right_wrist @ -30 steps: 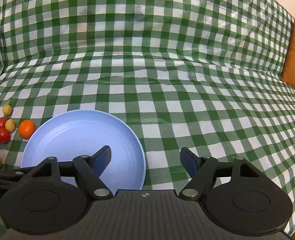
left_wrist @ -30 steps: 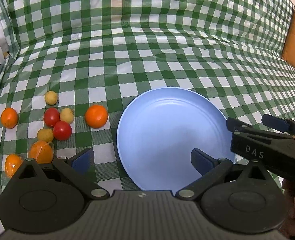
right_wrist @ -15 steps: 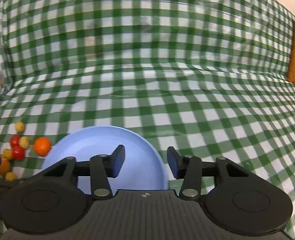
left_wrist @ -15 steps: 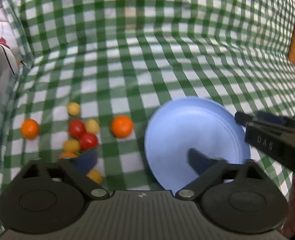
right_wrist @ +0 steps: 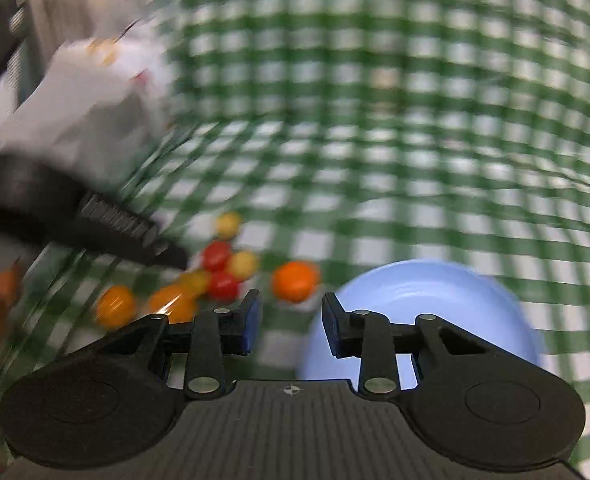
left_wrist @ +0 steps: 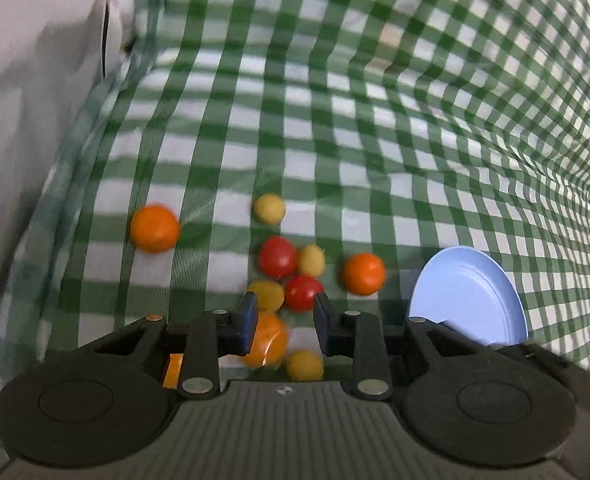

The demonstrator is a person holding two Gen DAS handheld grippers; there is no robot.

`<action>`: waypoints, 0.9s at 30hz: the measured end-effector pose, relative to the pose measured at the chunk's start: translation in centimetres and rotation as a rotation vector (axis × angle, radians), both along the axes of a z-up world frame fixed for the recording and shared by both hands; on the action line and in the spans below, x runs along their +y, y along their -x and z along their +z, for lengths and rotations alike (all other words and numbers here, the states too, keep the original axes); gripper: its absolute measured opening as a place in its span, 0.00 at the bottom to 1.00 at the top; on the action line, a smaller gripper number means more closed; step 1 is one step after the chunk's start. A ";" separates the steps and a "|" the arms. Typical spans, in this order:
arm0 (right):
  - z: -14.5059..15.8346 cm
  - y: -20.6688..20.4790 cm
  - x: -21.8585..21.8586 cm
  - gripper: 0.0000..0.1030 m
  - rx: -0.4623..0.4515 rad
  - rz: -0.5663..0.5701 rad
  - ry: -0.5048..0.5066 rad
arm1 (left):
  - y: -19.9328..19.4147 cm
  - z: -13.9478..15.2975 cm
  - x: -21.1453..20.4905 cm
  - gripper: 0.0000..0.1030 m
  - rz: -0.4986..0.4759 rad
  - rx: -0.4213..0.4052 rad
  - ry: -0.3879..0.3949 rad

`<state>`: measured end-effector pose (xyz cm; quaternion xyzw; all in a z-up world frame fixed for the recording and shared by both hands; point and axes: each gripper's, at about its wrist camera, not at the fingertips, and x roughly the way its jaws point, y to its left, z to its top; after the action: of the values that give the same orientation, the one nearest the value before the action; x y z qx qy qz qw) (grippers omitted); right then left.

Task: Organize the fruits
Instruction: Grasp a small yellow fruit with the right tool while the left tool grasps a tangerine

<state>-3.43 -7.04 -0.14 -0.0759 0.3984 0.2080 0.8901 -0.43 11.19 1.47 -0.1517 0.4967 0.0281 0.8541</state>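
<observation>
The left gripper (left_wrist: 283,326) hangs over a cluster of small round fruits on the green-and-white checked cloth (left_wrist: 375,128), its fingers (left_wrist: 247,322) apart with nothing between them; a large orange fruit (left_wrist: 269,340) lies just beneath its left finger. Two red round fruits (left_wrist: 277,257) sit among yellow ones (left_wrist: 269,208), with another orange fruit (left_wrist: 363,273) to their right. The round pale-blue plastic plate (left_wrist: 471,296) lies right of the cluster. The right gripper (right_wrist: 289,326), its fingers also parted and empty, hovers between fruits and plate; its view is blurred.

both wrist views look low and forward across the checked cloth (left_wrist: 335,128), sharing the fruit cluster (left_wrist: 291,276) and blue plate (right_wrist: 415,292).
</observation>
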 end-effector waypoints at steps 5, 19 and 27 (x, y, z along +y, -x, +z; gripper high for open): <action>-1.7 0.2 3.1 0.35 0.072 0.085 0.007 | 0.8 -0.7 1.1 0.45 -0.015 0.030 0.025; -5.1 1.0 6.3 0.26 0.112 0.169 0.067 | 0.0 -2.9 0.2 0.46 -0.044 0.106 -0.001; -4.2 1.3 4.9 0.26 0.096 0.135 0.066 | -0.5 -3.3 -1.3 0.39 -0.075 0.127 -0.069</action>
<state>-4.75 -2.13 -4.30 -0.1218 0.4412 0.2577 0.8509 0.08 9.94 -1.81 -0.1013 0.5539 0.0230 0.8261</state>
